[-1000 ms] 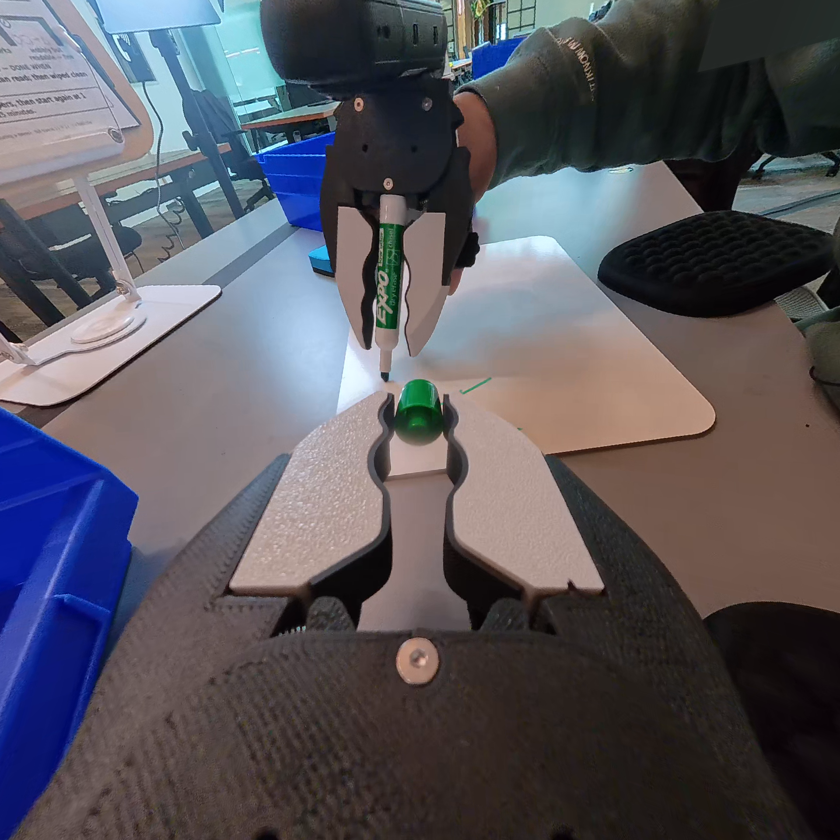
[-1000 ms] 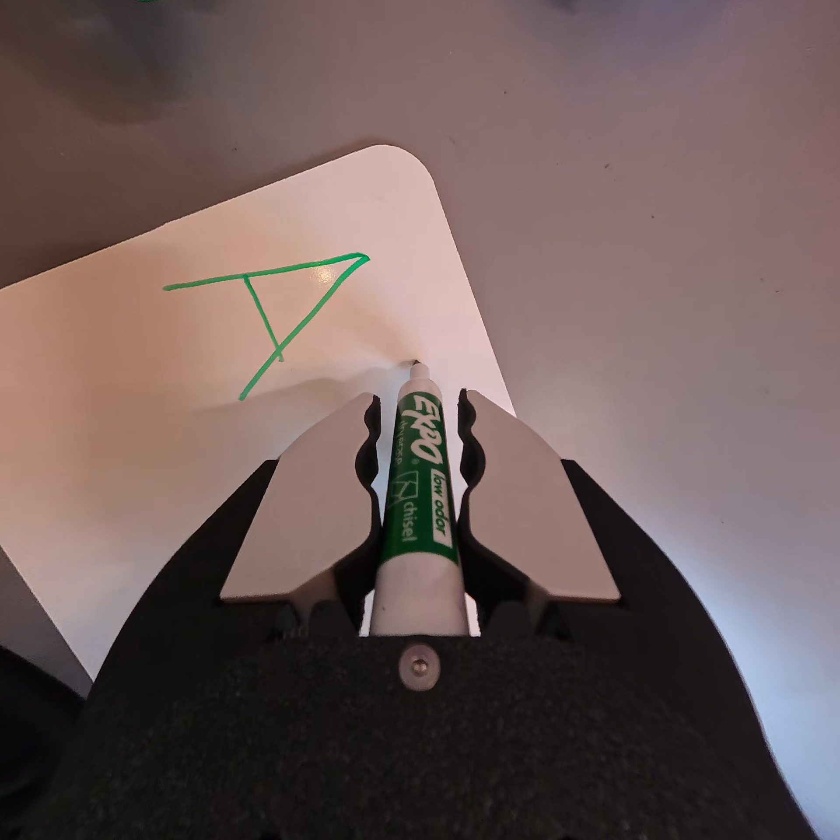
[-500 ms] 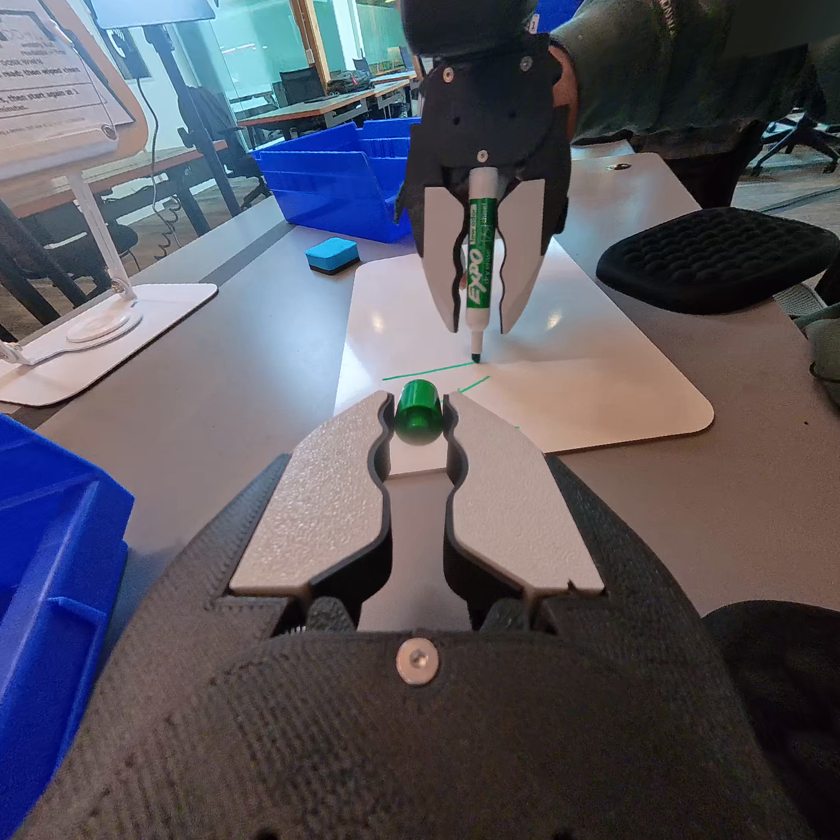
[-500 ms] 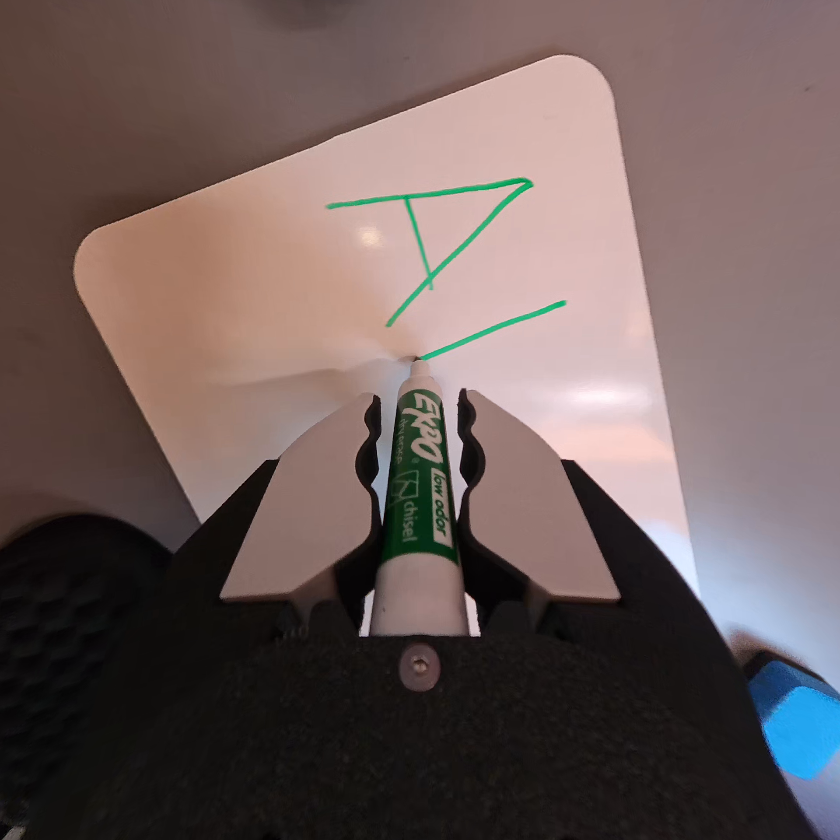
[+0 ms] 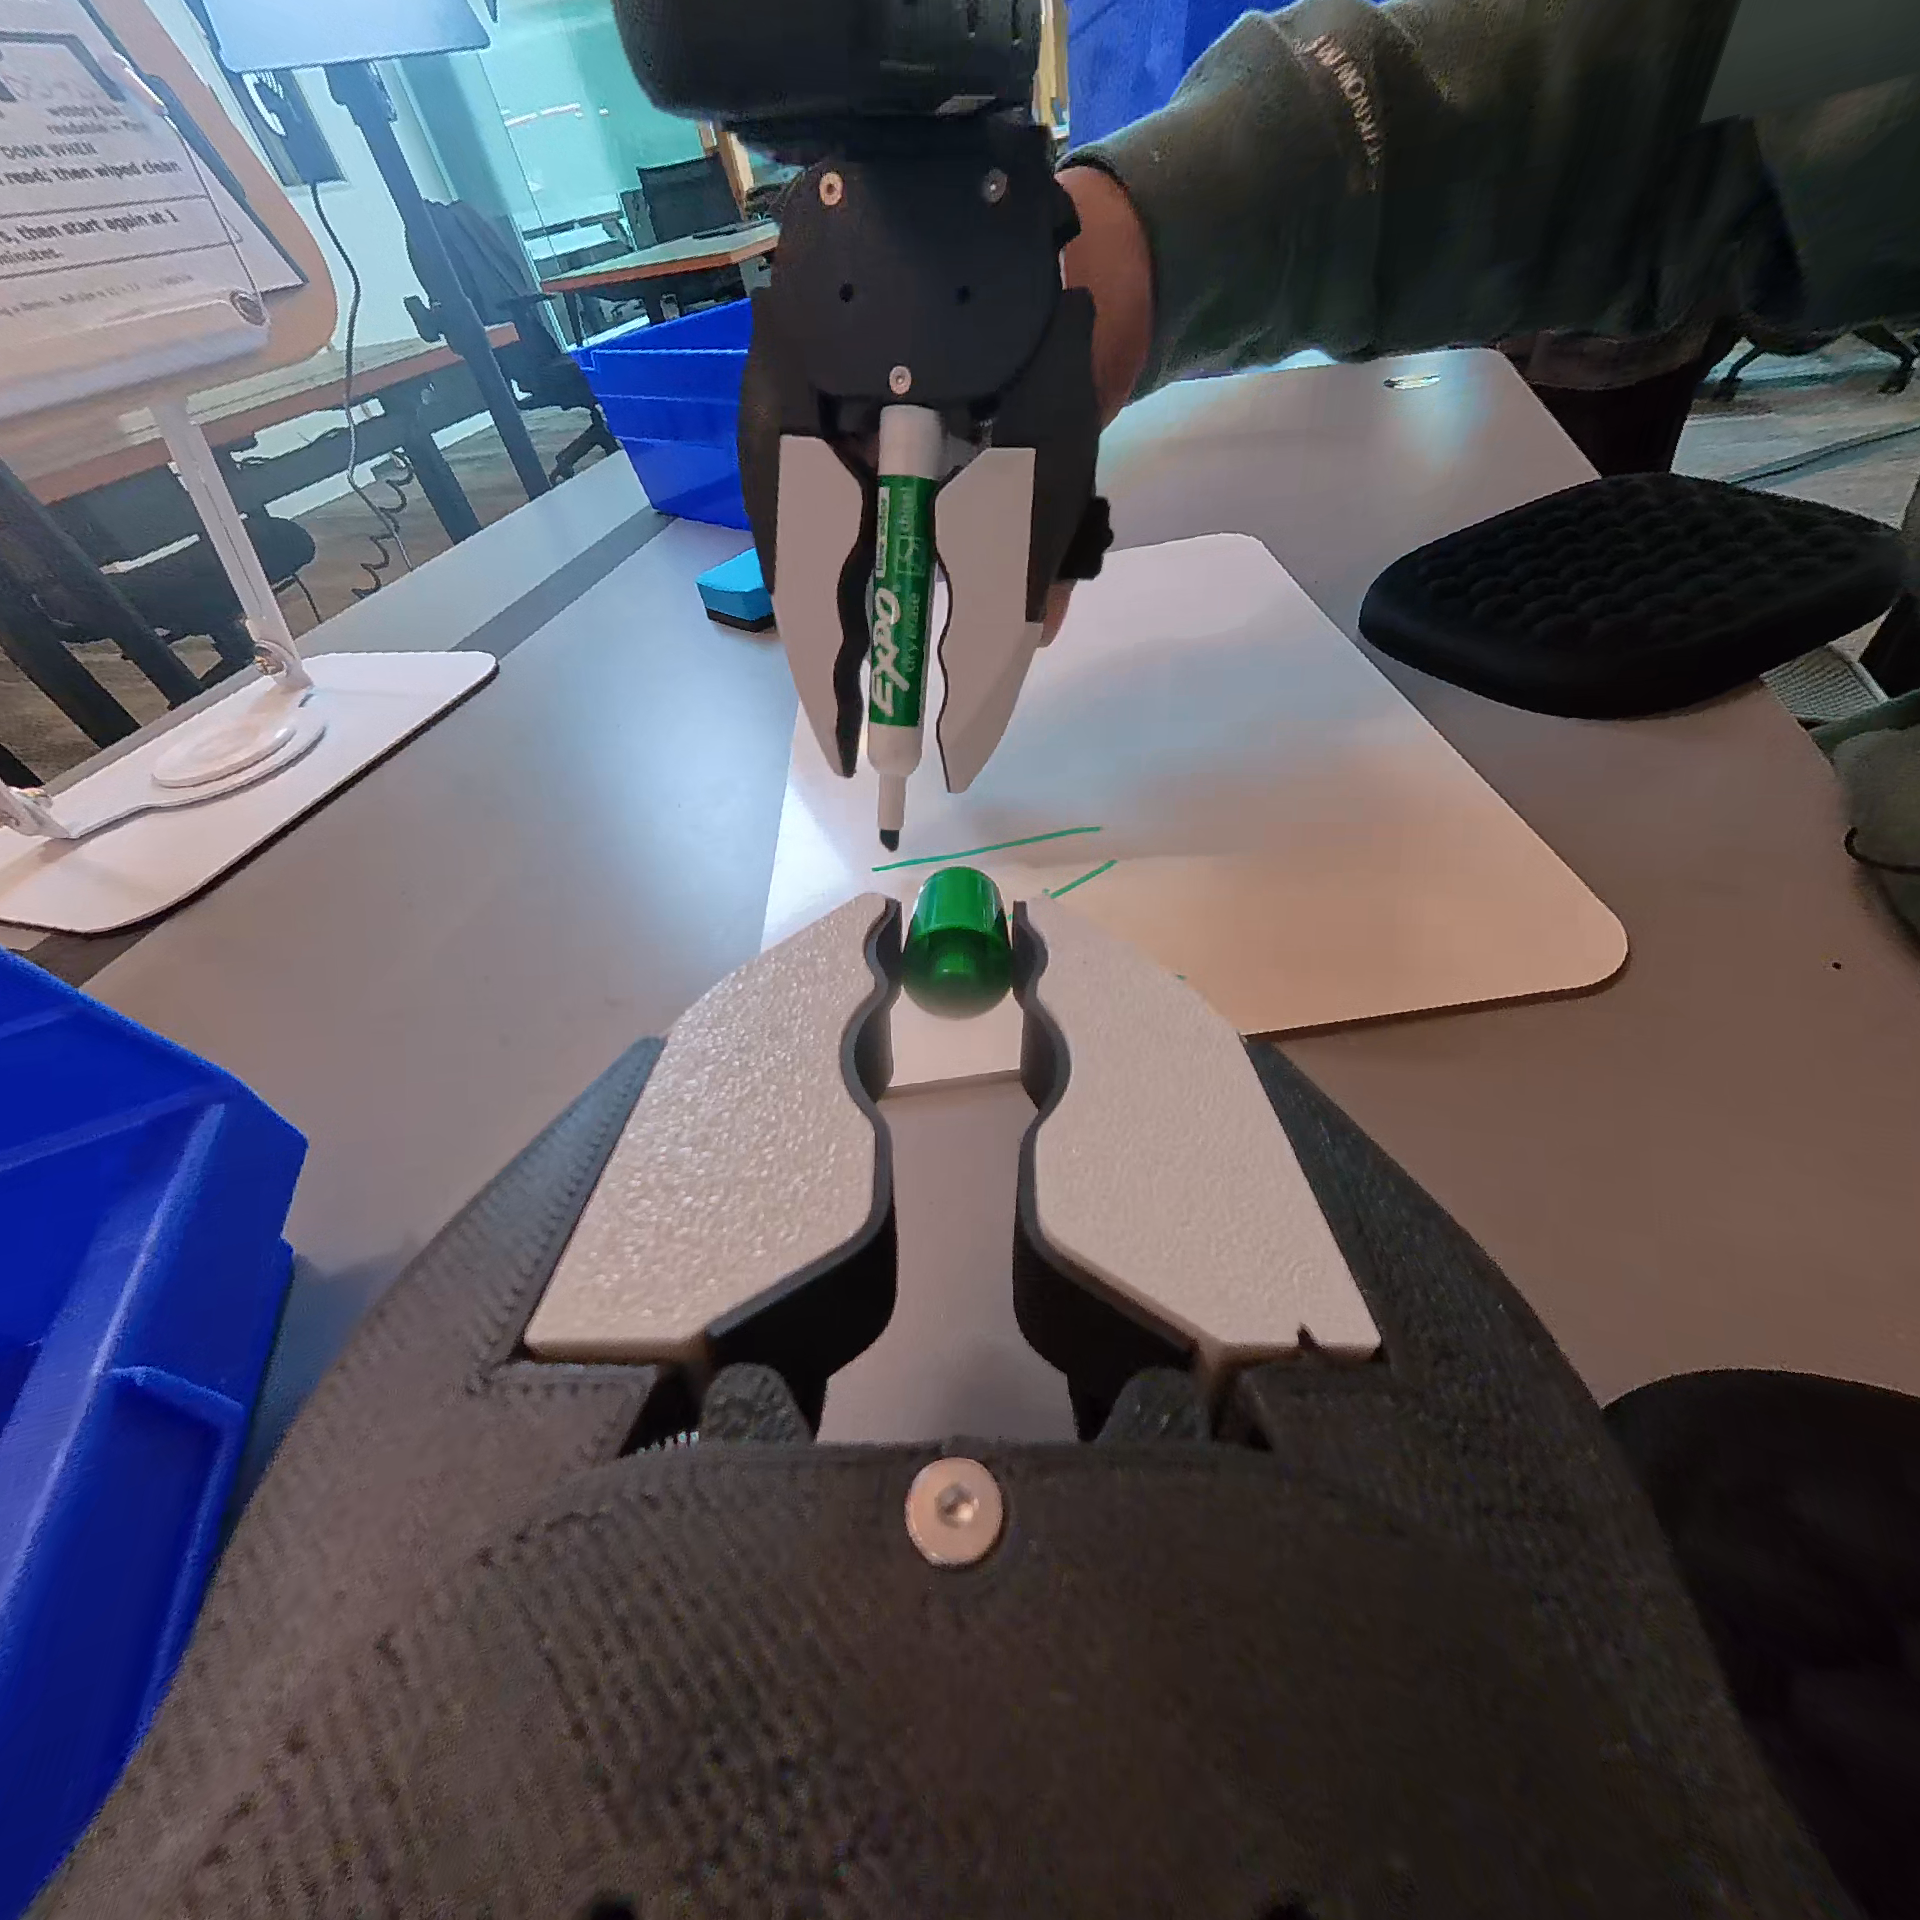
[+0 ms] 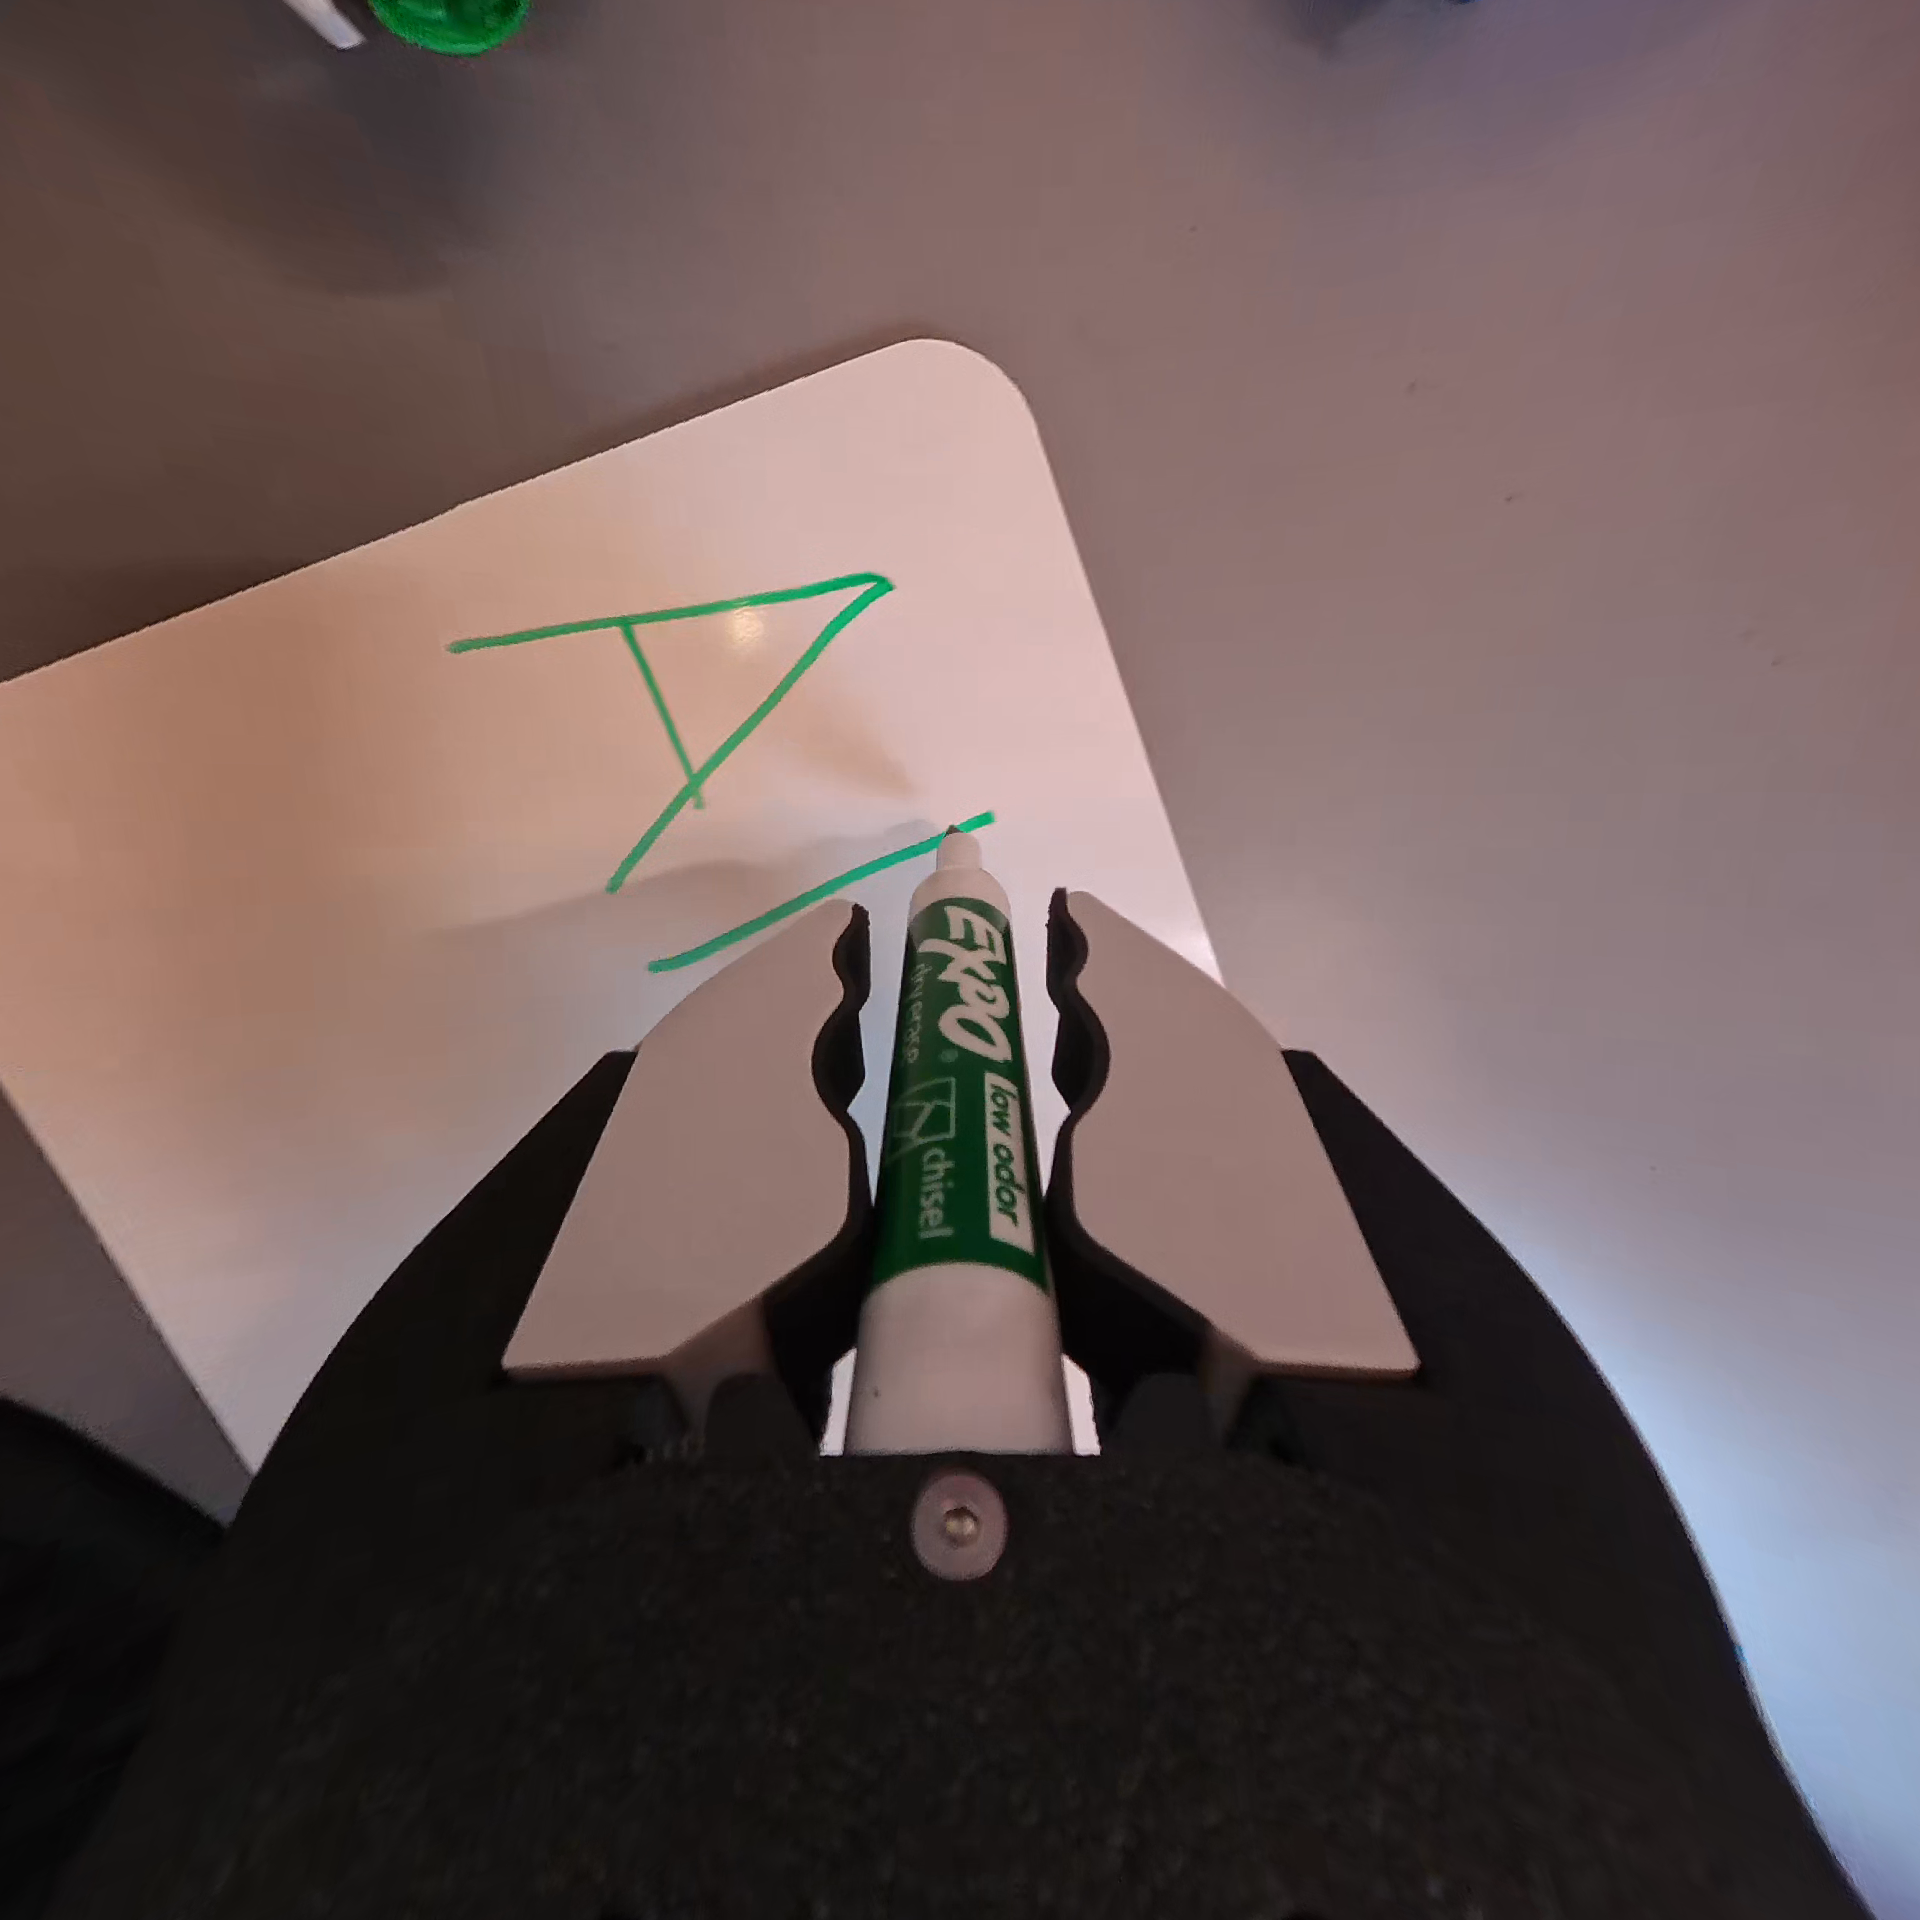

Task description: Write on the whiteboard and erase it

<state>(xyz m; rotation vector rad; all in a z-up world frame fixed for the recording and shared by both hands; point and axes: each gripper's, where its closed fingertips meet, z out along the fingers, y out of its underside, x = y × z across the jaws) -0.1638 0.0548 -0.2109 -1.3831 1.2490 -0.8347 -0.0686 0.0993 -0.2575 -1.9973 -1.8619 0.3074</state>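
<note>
A white whiteboard lies flat on the grey table and also shows in the right wrist view. Green marker strokes are on it near one corner. My right gripper is shut on a green dry-erase marker; its tip sits at the end of a single green line. In the left wrist view that gripper points the marker down at the board. My left gripper is shut on the green marker cap at the board's near edge.
A blue eraser lies on the table behind the board. A black mesh pad is at the right, blue bins at the back and near left, and a white sign stand at the left. A person's sleeve reaches in.
The right gripper drew a single green line beside the earlier strokes, moving right, then came back left to the line's starting end. The left gripper has held still with the cap.
</note>
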